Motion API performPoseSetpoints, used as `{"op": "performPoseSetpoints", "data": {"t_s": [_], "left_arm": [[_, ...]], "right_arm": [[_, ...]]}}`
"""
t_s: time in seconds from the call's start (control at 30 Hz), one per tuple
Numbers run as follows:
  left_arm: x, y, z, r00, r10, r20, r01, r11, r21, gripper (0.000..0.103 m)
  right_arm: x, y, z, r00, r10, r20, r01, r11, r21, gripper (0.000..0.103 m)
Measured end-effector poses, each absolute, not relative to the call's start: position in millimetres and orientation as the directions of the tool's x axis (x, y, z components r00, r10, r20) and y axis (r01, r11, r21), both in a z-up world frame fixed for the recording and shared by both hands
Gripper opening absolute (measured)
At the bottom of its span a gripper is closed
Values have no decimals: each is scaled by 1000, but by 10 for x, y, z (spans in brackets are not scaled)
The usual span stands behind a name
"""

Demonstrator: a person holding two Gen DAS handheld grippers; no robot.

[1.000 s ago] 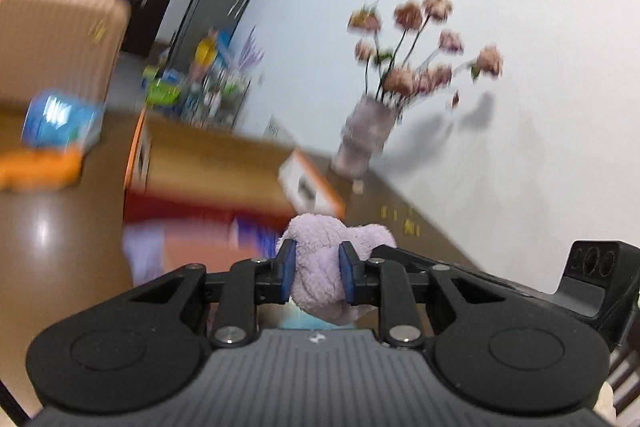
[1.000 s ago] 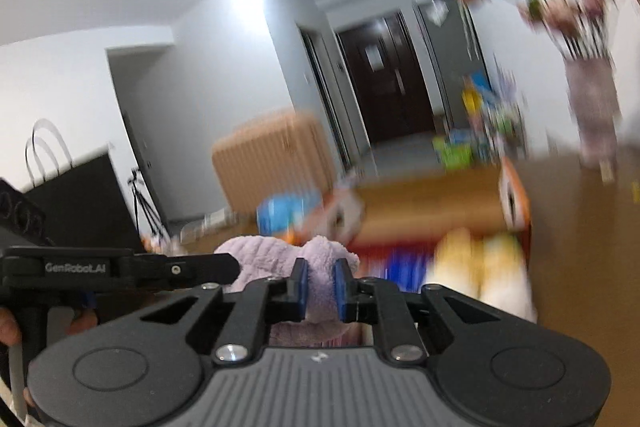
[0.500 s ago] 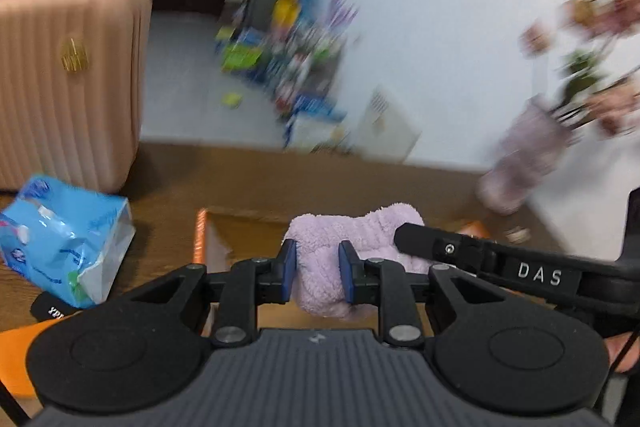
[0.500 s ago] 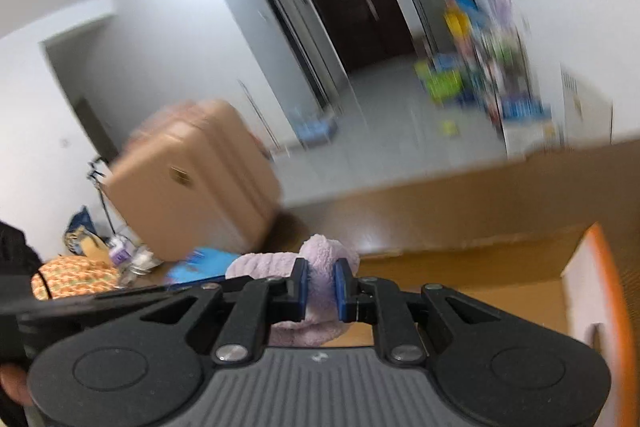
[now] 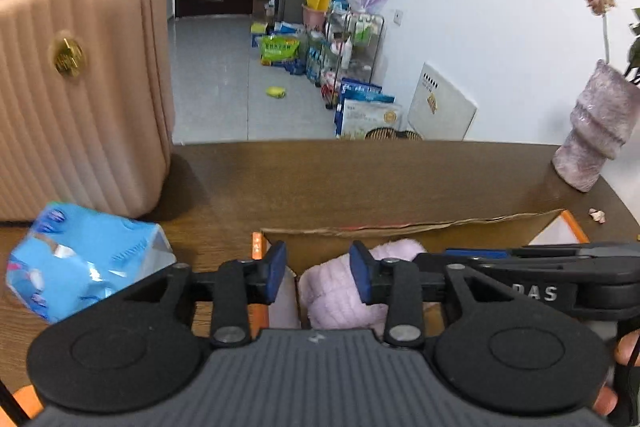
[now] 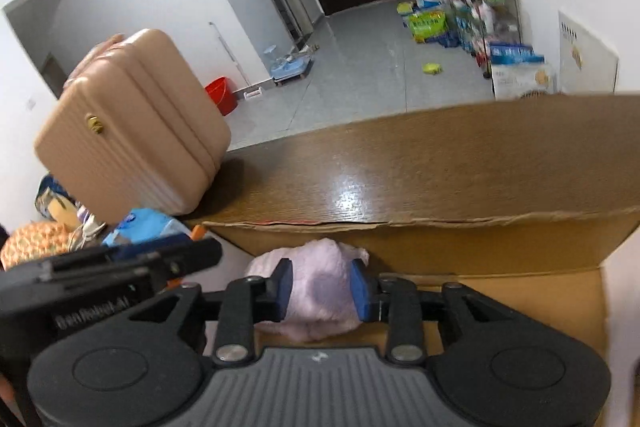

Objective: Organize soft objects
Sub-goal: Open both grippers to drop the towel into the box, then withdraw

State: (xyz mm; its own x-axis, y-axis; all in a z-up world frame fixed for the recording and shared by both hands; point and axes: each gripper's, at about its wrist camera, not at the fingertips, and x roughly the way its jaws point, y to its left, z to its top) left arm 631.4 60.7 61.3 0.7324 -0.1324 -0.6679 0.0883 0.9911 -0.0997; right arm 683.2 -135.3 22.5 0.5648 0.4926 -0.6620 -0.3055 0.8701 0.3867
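A fluffy lilac towel (image 5: 336, 299) lies bunched at the near left corner of an open cardboard box (image 5: 400, 231). My left gripper (image 5: 318, 271) hangs over it with its jaws opening. The towel leans on the right pad, and a gap shows at the left pad. In the right wrist view the same towel (image 6: 320, 291) fills the space between the blue pads of my right gripper (image 6: 322, 287), whose jaws are also opening, and its lower folds rest inside the box (image 6: 440, 247). Each gripper's black body shows at the edge of the other's view.
A pink ribbed suitcase (image 5: 80, 87) stands on the brown wooden table (image 5: 360, 179) at the left. A blue tissue pack (image 5: 88, 267) lies in front of it. A mauve vase (image 5: 596, 143) stands at the far right. Beyond the table edge is a cluttered tiled floor.
Both grippers swung across the table and tilted down over the box. Their jaws, pinched tight on the towel before, now stand apart and the towel has sagged into the box.
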Motion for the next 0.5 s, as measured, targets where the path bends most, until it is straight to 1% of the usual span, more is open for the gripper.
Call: {"op": "performPoseSetpoints", "data": {"t_s": [0.03, 0.1, 0.13, 0.17, 0.2, 0.23, 0.27, 0.3, 0.4, 0.5], "left_arm": [[6242, 601, 710, 738, -132, -661, 92, 991, -94, 43], [6060, 588, 938, 754, -132, -644, 96, 991, -91, 46], [5944, 581, 1069, 760, -133, -636, 98, 991, -90, 55], [5831, 563, 1195, 765, -133, -630, 99, 991, -88, 63], [5720, 559, 1330, 772, -130, -622, 97, 991, -87, 76], [5594, 552, 1453, 781, -128, -611, 93, 992, -89, 79], [5454, 534, 1573, 788, -130, -601, 98, 991, -86, 79], [5308, 515, 1686, 795, -132, -592, 103, 991, -83, 79], [4840, 494, 1993, 816, -148, -559, 110, 989, -100, 82], [4397, 445, 2184, 835, -144, -531, 119, 990, -81, 83]], "right_arm": [[6767, -1399, 322, 571, 493, -656, -316, 870, 379, 34], [6588, -1534, 571, 594, 485, -642, -322, 875, 362, 36], [6488, -1607, 699, 606, 478, -636, -327, 878, 349, 37], [6373, -1682, 840, 621, 470, -628, -331, 883, 333, 39], [6230, -1773, 995, 641, 456, -618, -331, 890, 313, 42], [6085, -1858, 1134, 658, 441, -610, -330, 897, 292, 50], [5943, -1953, 1269, 676, 427, -601, -329, 904, 273, 57], [5782, -2055, 1409, 692, 416, -590, -328, 909, 256, 58], [5305, -2315, 1738, 717, 405, -567, -331, 914, 234, 60], [4818, -2571, 1973, 749, 376, -545, -315, 926, 207, 63]]}}
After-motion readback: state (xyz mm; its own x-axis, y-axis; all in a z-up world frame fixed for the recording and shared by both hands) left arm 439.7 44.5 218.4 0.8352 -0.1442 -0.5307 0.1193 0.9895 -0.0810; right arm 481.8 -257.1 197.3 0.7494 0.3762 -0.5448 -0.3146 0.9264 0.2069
